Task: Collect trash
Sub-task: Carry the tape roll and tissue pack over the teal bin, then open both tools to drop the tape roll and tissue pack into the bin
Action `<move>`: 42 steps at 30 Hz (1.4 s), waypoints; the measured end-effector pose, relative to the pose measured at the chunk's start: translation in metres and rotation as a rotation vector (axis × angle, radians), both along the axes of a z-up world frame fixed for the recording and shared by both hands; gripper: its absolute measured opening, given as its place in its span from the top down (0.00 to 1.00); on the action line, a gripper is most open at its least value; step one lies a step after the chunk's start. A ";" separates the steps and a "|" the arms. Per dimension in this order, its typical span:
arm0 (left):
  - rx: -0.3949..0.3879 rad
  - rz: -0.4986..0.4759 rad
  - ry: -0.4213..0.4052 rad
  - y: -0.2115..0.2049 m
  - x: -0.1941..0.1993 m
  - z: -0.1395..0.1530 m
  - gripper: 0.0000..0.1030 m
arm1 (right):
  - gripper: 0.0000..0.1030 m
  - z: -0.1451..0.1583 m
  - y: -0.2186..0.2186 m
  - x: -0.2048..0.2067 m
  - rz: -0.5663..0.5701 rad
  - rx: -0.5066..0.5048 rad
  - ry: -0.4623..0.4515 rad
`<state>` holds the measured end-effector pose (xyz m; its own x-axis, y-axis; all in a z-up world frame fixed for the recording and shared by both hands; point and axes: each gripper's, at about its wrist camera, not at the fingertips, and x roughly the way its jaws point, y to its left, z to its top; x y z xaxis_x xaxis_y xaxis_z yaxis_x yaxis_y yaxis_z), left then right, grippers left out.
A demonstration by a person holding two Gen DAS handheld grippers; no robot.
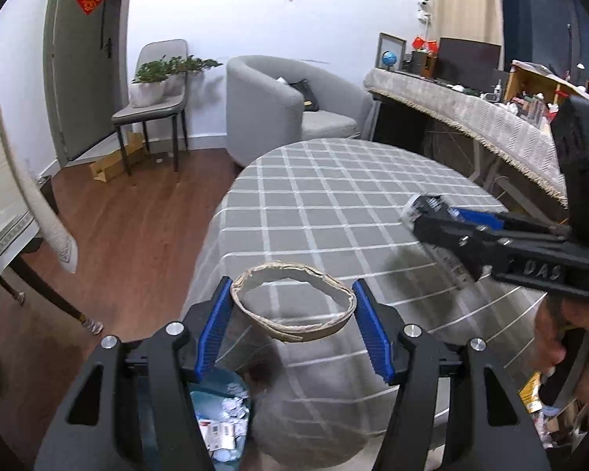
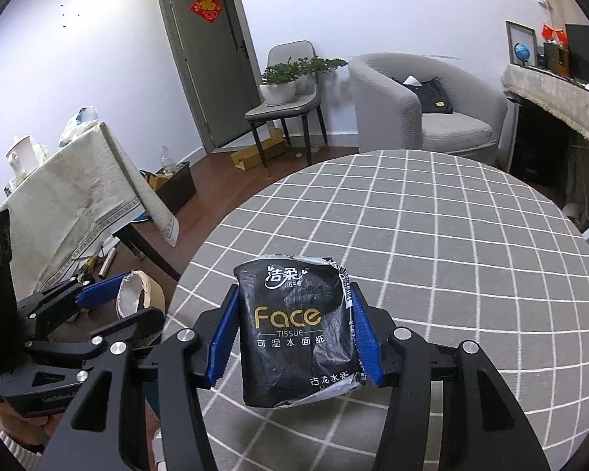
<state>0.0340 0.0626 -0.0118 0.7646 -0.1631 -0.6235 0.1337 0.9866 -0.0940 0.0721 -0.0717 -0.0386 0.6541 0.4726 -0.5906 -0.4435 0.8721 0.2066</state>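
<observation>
My left gripper (image 1: 292, 316) is shut on a brown cardboard tape ring (image 1: 292, 302), held by its sides at the near left edge of the round table (image 1: 333, 196). Below it, between the fingers, a bin (image 1: 222, 420) lined in blue holds crumpled paper and wrappers. My right gripper (image 2: 294, 337) is shut on a black "Face" tissue wrapper (image 2: 298, 333), held above the checked tablecloth (image 2: 432, 243). The right gripper also shows in the left wrist view (image 1: 432, 219), over the table's right side. The left gripper with the ring shows in the right wrist view (image 2: 133, 294), at the lower left.
A grey armchair (image 1: 278, 106) stands beyond the table. A chair with potted plants (image 1: 157, 90) stands by the door. A cloth-covered table (image 2: 70, 196) is at the left and a cluttered sideboard (image 1: 471, 110) at the right. Cardboard (image 1: 114, 161) lies on the wood floor.
</observation>
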 end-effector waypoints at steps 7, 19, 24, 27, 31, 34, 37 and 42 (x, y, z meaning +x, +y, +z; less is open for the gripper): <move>0.014 0.061 0.047 0.038 -0.003 -0.016 0.38 | 0.47 0.001 0.026 0.000 0.031 -0.013 -0.007; 0.008 0.152 0.169 0.101 -0.013 -0.044 0.38 | 0.47 -0.004 0.086 -0.008 0.131 -0.045 -0.011; 0.008 0.176 0.286 0.122 -0.014 -0.068 0.38 | 0.47 -0.006 0.113 -0.011 0.171 -0.056 -0.009; -0.007 0.171 0.342 0.132 -0.016 -0.078 0.38 | 0.47 -0.007 0.129 -0.013 0.191 -0.059 -0.007; -0.015 0.162 0.390 0.142 -0.019 -0.086 0.36 | 0.47 -0.012 0.152 -0.014 0.221 -0.073 0.002; -0.019 0.164 0.389 0.147 -0.022 -0.085 0.33 | 0.47 -0.017 0.169 -0.015 0.243 -0.085 0.009; -0.029 0.169 0.379 0.153 -0.024 -0.081 0.32 | 0.47 -0.021 0.181 -0.015 0.253 -0.091 0.013; -0.038 0.186 0.324 0.165 -0.028 -0.067 0.32 | 0.47 -0.031 0.197 -0.016 0.270 -0.114 0.031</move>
<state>0.0062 0.2279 -0.0790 0.5473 -0.0677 -0.8342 -0.0903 0.9861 -0.1393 0.0563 0.1253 -0.0695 0.4943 0.5567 -0.6676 -0.6579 0.7416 0.1313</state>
